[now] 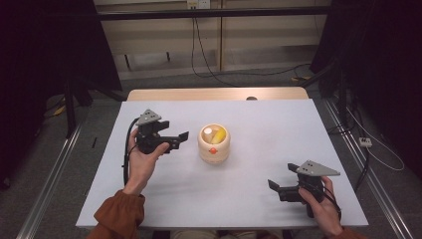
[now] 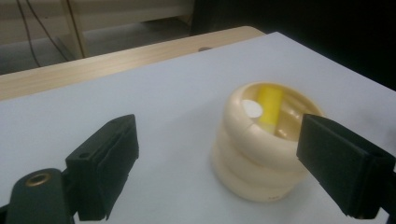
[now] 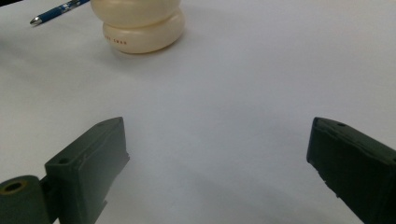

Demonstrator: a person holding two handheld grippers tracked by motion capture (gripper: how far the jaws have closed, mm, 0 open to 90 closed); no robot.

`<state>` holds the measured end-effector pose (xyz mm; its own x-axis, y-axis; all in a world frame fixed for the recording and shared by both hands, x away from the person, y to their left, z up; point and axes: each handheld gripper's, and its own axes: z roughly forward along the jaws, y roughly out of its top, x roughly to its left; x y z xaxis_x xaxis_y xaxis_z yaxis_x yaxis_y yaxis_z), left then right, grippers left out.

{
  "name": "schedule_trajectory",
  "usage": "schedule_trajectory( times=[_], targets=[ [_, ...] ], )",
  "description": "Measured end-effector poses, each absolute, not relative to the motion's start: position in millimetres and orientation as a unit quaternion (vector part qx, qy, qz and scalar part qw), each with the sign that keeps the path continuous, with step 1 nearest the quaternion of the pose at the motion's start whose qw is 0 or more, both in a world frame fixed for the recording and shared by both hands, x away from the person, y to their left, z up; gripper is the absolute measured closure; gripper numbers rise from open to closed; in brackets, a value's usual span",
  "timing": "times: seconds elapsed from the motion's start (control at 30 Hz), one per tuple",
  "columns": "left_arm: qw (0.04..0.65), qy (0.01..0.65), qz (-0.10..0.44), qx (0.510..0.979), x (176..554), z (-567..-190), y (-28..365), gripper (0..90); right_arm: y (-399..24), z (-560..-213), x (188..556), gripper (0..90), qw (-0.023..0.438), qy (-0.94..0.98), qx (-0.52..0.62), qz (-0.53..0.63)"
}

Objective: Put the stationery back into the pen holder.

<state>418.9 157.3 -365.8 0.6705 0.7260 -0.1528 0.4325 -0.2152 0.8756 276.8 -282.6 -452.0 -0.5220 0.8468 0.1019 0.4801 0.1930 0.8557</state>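
Observation:
A cream ribbed pot [image 1: 214, 149] stands at the middle of the white table [image 1: 268, 119]. Inside it are a yellow cylinder [image 1: 218, 135] and a white round-ended piece [image 1: 208, 131]. My left gripper [image 1: 180, 139] hovers just left of the pot, pointing at it, open with nothing between its jaws. In the left gripper view the pot [image 2: 247, 154] sits ahead and right of centre, with the yellow cylinder [image 2: 270, 105] beside the white piece [image 2: 252, 108], beyond the left gripper [image 2: 219, 128]. My right gripper [image 1: 281, 175] rests open near the front right. The right gripper [image 3: 218, 123] frames bare table, the pot [image 3: 140, 28] far ahead.
A blue pen [image 3: 56, 10] lies on the table beyond the pot in the right gripper view. A wooden strip [image 1: 214, 93] runs along the table's far edge. Cables and dark stands sit on the floor around the table.

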Motion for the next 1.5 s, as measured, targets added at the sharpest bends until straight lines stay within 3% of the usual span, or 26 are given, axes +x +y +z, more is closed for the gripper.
schedule_trajectory(
  times=[0.5, 0.67, 0.93, 1.0, 1.23, 1.5],
  targets=[
    [0.434, 0.430, 0.143, 0.779, 426.2, -390.9, 185.6, 10.6, -282.0, -452.3, 276.8, 4.8, 0.201, 0.747, 0.443, 0.453],
    [0.424, 0.433, 0.138, 0.783, 422.9, -394.3, 192.3, 17.6, -281.7, -452.2, 276.5, 4.8, 0.201, 0.749, 0.442, 0.452],
    [0.411, 0.445, 0.103, 0.789, 411.1, -413.0, 205.9, 50.6, -281.9, -452.6, 277.1, 4.8, 0.202, 0.749, 0.443, 0.450],
    [0.409, 0.455, 0.104, 0.785, 411.1, -415.4, 211.8, 55.9, -281.4, -452.4, 277.1, 4.9, 0.202, 0.749, 0.443, 0.450],
    [0.410, 0.484, 0.123, 0.763, 420.6, -419.3, 229.9, 87.0, -281.0, -452.8, 277.5, 4.8, 0.201, 0.750, 0.442, 0.450],
    [0.383, 0.528, 0.153, 0.743, 437.1, -426.3, 237.8, 90.0, -280.9, -453.0, 277.8, 4.8, 0.201, 0.750, 0.442, 0.449]
  ],
)
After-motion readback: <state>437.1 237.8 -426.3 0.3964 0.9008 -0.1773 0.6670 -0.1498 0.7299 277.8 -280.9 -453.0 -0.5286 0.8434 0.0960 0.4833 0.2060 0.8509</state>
